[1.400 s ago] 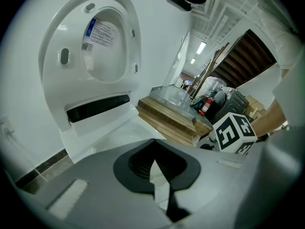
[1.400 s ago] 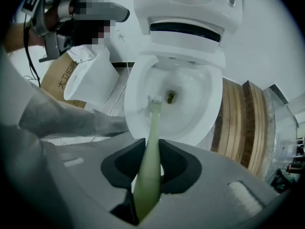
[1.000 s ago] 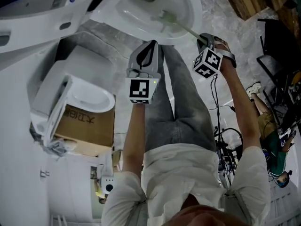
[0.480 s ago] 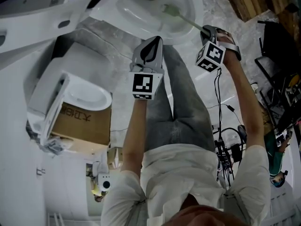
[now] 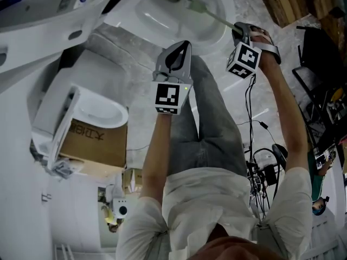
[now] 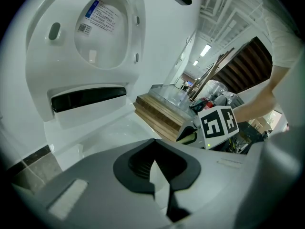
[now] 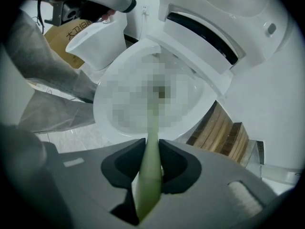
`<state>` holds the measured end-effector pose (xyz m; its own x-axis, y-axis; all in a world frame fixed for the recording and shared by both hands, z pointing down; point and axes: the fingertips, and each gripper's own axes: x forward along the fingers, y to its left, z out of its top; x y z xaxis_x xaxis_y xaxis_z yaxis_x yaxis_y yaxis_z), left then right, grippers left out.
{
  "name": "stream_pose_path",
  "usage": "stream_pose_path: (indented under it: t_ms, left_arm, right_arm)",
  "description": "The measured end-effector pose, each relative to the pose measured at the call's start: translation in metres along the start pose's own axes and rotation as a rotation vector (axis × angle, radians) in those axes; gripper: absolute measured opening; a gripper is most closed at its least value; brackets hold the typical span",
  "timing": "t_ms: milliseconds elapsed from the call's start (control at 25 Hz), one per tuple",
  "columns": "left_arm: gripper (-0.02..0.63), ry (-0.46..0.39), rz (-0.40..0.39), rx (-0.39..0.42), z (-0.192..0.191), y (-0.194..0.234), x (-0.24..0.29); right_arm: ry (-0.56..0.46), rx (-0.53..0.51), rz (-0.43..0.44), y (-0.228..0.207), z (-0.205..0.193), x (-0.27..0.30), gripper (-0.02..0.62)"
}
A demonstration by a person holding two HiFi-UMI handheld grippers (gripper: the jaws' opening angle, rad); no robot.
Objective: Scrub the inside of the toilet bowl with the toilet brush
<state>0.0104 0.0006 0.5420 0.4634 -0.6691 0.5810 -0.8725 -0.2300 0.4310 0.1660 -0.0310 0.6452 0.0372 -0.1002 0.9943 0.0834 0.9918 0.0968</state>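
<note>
The white toilet bowl (image 5: 214,23) (image 7: 107,87) lies open at the top of the head view, its lid (image 6: 57,61) raised. My right gripper (image 5: 238,32) (image 7: 151,163) is shut on the pale green handle of the toilet brush (image 7: 148,175). The handle (image 5: 217,18) slants up and left into the bowl, where the brush head (image 5: 193,6) rests against the inner wall near the drain. A mosaic patch hides the bowl's inside in the right gripper view. My left gripper (image 5: 174,56) (image 6: 153,163) hovers shut and empty just below the bowl's front rim, over the person's legs.
A second white toilet (image 5: 89,110) sits on a cardboard box (image 5: 100,145) at the left. Stacked wooden boards (image 7: 226,132) (image 6: 159,111) lie right of the bowl. Cables (image 5: 260,172) and dark equipment (image 5: 320,64) crowd the right side. Grey tiled floor (image 5: 122,47) surrounds the bowl.
The right gripper has pushed up and slightly right, and the brush head has slid further up the bowl's inner wall. The left gripper has shifted a little to the right.
</note>
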Motion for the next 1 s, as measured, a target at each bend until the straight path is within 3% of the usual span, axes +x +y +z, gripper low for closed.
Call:
stream_pose_path:
  t_ms: [720,1000]
  left_arm:
    - [0.018,-0.007,0.020,-0.044,0.010,0.020,0.002]
    - [0.018,-0.008,0.023,-0.056,0.014,0.026,0.003]
  right_arm:
    - [0.005,-0.202,-0.139,-0.075,0.031,0.005,0.092]
    - [-0.034,-0.133,-0.192,-0.113,0.048,-0.001,0.092]
